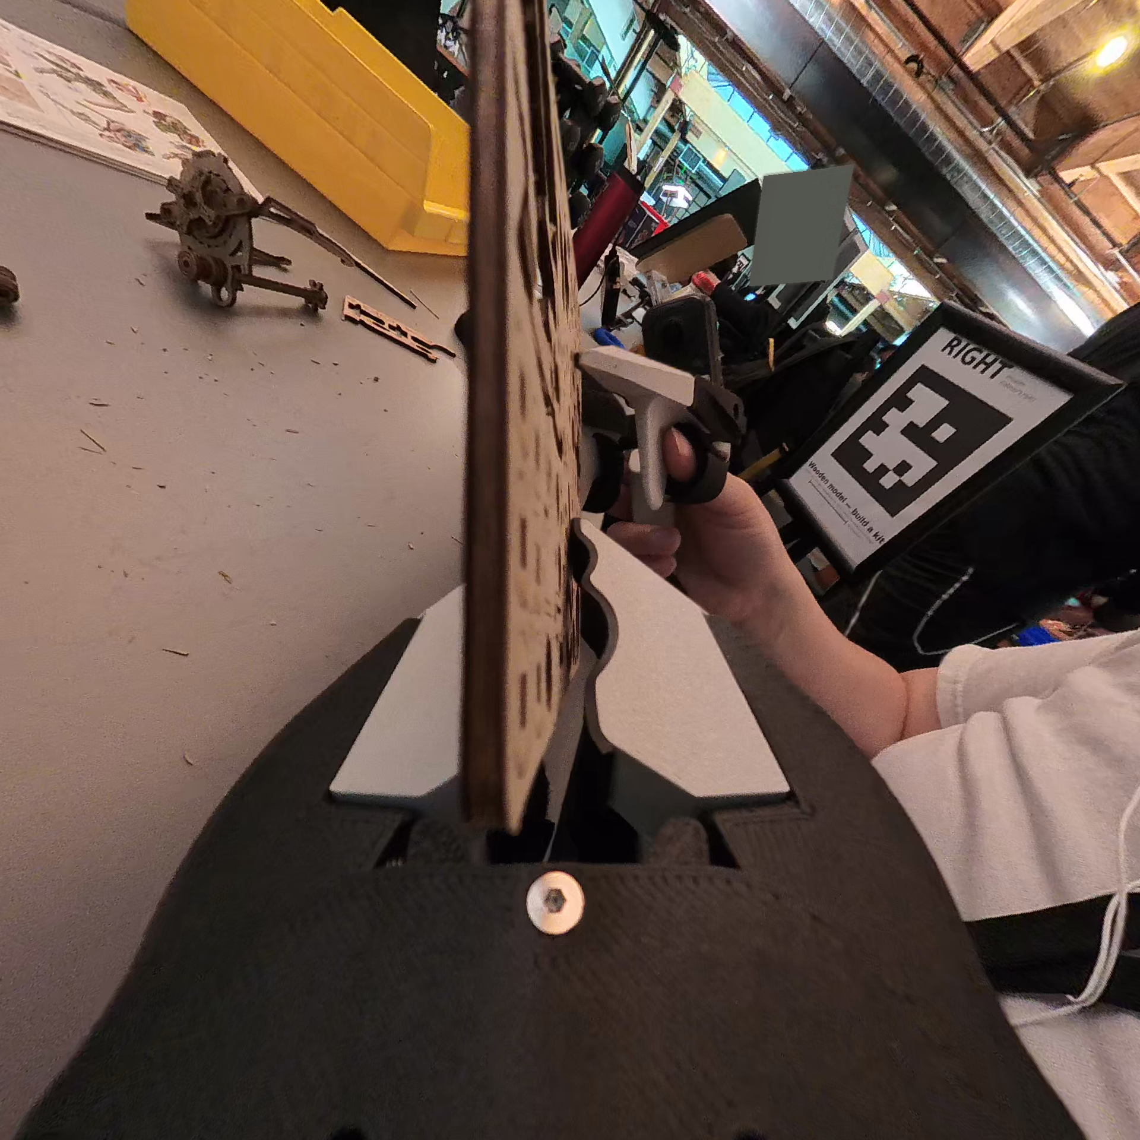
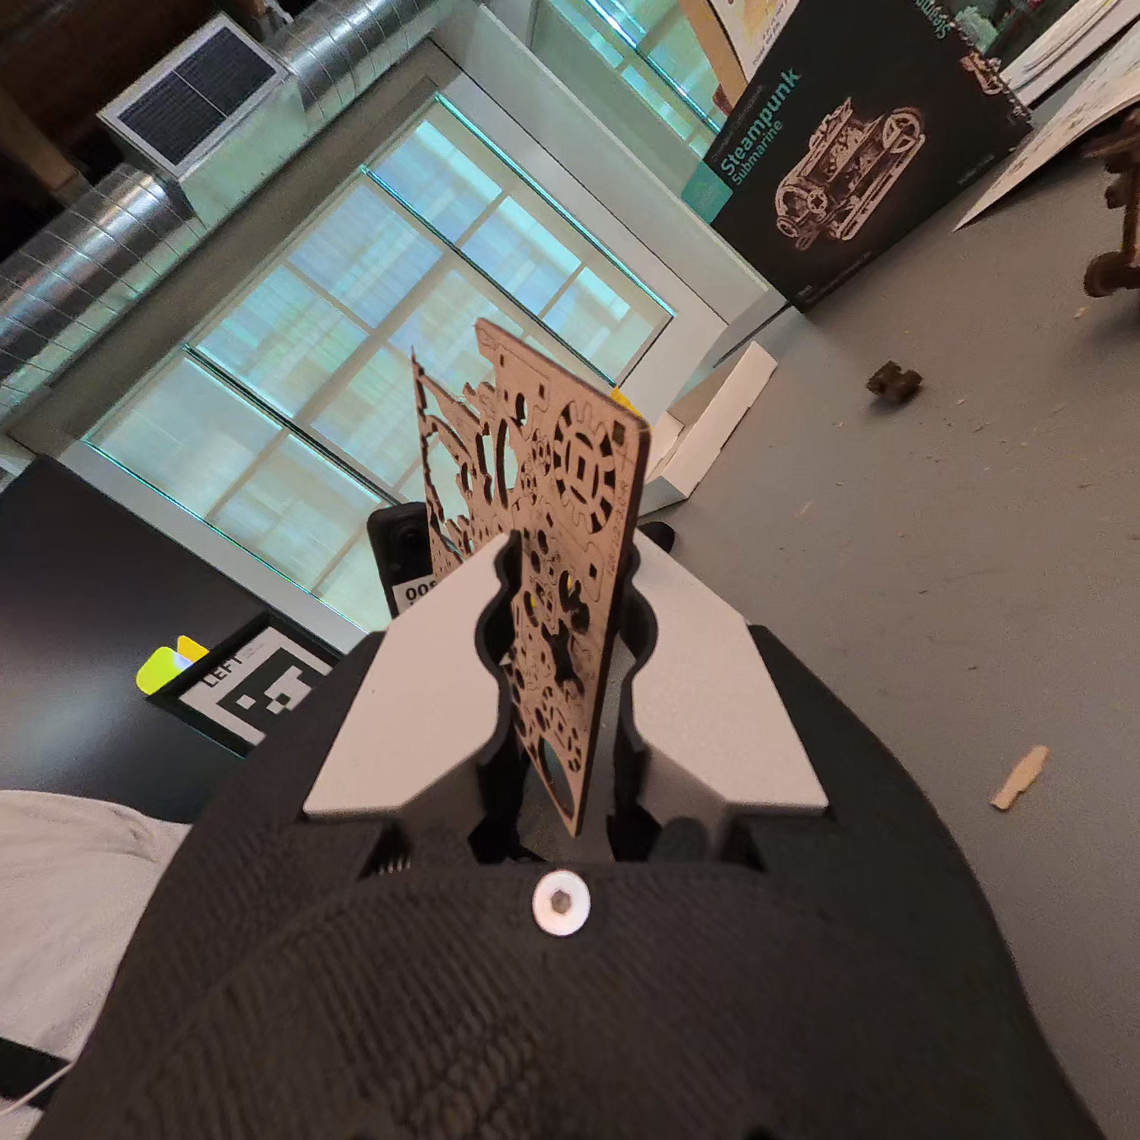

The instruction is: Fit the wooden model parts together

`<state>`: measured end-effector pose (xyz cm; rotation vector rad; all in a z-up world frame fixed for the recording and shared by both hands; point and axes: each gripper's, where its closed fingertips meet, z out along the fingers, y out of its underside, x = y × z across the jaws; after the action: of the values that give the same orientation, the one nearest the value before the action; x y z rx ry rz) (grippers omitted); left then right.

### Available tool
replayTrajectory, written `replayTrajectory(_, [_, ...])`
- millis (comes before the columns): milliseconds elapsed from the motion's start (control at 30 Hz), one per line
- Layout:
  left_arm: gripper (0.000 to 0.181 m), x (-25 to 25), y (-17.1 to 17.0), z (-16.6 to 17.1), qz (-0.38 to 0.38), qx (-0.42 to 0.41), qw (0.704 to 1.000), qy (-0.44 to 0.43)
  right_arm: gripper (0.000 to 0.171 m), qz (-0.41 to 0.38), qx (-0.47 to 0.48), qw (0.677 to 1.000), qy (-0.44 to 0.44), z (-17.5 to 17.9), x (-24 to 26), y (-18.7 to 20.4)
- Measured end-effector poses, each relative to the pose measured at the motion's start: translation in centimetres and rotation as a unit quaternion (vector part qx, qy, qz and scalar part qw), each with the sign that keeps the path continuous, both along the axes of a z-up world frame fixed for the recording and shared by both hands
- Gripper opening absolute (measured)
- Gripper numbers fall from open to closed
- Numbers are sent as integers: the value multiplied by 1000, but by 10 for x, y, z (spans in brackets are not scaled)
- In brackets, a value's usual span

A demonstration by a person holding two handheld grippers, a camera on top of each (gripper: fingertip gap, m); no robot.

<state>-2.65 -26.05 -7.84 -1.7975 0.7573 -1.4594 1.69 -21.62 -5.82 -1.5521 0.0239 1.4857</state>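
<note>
A laser-cut wooden sheet (image 1: 524, 432) with part outlines stands edge-on in my left gripper (image 1: 521, 555), which is shut on it. My right gripper (image 2: 574, 543) is around the same sheet (image 2: 555, 493) from the other side. Its jaws stand apart, wider than the sheet, which crosses the gap at a slant. In the left wrist view the right gripper (image 1: 654, 432), held by a hand (image 1: 709, 555), meets the sheet's right face. A partly built dark wooden model (image 1: 216, 228) lies on the grey table (image 1: 185, 493), with a loose wooden strip (image 1: 395, 327) beside it.
A yellow bin (image 1: 308, 105) and an instruction sheet (image 1: 92, 105) lie behind the model. A dark kit box (image 2: 863, 154) and a white box (image 2: 709, 432) stand at the table's far side. A small dark piece (image 2: 894, 382), a pale scrap (image 2: 1021, 774) and wood crumbs lie loose. Left tips to right tips: about 7 cm. My right gripper's tips are some 20 cm from the partly built dark wooden model (image 1: 216, 228).
</note>
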Motion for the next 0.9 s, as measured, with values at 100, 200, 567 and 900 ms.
replayTrajectory(100, [2,1,0,0,2,10,1000,6,30,0,-7,1000,8,2,1,1])
replayTrajectory(200, [1,4,0,-5,2,35,999,32,35,-7,-22,1000,3,-3,1,5])
replayTrajectory(567, [1,5,-7,13,-31,12,999,-27,10,91,58,989,103,35,1,-11])
replayTrajectory(900, [46,-43,25,35,62,63,996,-20,1,139,72,988,7,29,6,-15])
